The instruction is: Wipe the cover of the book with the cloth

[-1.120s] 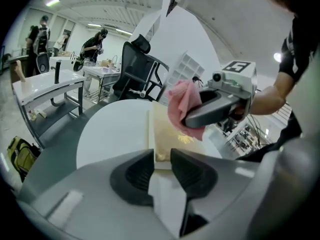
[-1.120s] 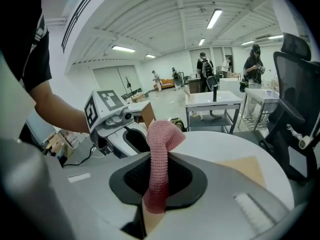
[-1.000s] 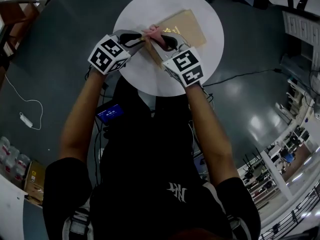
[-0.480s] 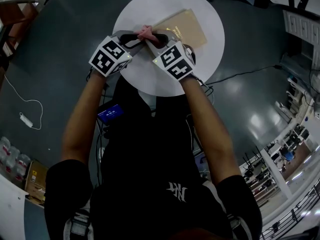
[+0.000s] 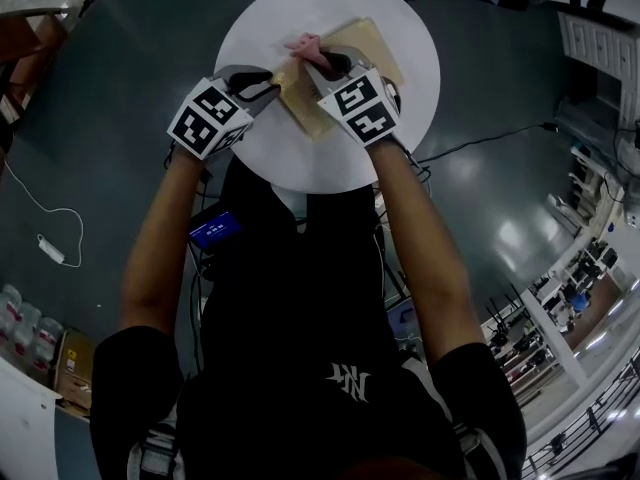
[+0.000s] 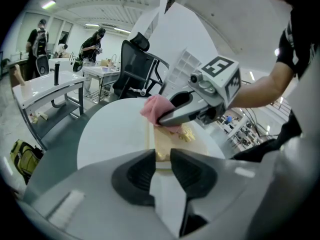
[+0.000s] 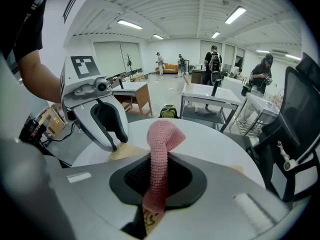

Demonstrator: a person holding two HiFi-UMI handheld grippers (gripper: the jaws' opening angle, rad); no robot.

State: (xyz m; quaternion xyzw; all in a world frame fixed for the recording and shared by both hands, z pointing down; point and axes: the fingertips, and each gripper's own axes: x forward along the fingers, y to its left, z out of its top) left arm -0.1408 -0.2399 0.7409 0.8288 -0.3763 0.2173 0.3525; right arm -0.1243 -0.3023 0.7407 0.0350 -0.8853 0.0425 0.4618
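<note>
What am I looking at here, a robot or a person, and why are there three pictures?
It is no robot: a person holds a two-jaw gripper in each hand. The cubes with black-and-white squares are part of the grippers. The head view comes from a camera on the person's head, looking down. The other two come from cameras riding on each gripper, looking along its jaws. On the round white table lies a tan book. The right gripper is clamped on a pink cloth, right at the book. The left gripper has its jaws at the book's near end; whether they pinch it I can't tell.
</note>
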